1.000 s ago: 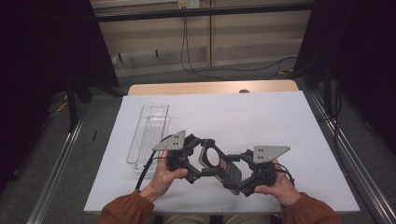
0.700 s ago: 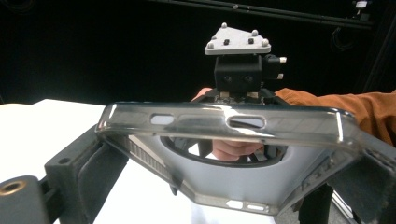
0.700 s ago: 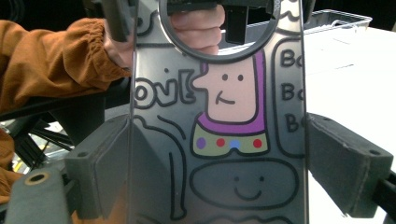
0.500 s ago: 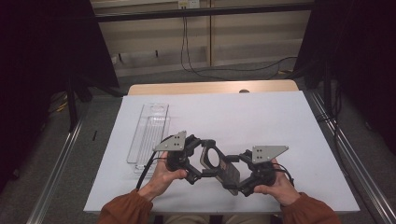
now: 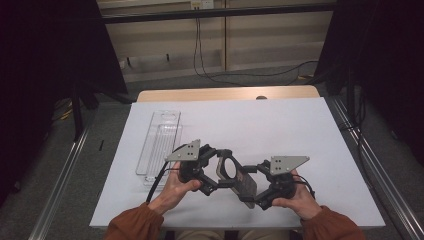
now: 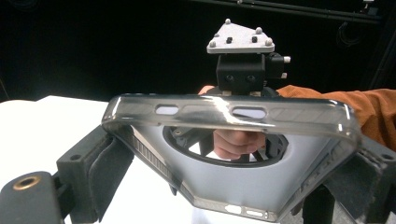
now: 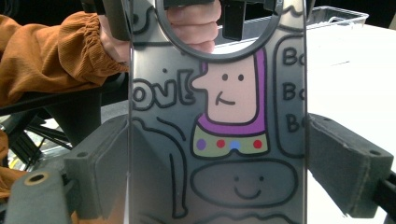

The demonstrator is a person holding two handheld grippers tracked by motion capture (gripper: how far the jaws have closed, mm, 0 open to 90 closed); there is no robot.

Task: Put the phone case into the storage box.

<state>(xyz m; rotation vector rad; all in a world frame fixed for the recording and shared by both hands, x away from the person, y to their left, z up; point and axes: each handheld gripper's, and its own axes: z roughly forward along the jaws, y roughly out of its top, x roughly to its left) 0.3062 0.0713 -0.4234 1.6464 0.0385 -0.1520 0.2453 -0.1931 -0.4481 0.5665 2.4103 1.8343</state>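
Above the near middle of the white desk (image 5: pixel 280 125), a clear phone case (image 5: pixel 235 176) was held off the surface between the two claws, one at each end. The left claw (image 5: pixel 212 172), in the person's left hand (image 5: pixel 175 190), was clamped on the end with the round ring; in the left gripper view its pads pressed on the two side edges of the case (image 6: pixel 233 154), whose rim with the button slots faced the camera. The right claw (image 5: pixel 252 192), in the right hand (image 5: pixel 295 197), was clamped on the other end; in the right gripper view its grey pads (image 7: pixel 343 163) sat against both long edges of the case (image 7: pixel 219 140), which showed a cartoon figure in purple and black-outlined letters. The case lay tilted, its ring end higher and farther from the person. On the left part of the desk, well apart from the claws, lay a clear plastic tray (image 5: pixel 160 142). Orange sleeves (image 5: pixel 135 225) covered both forearms.
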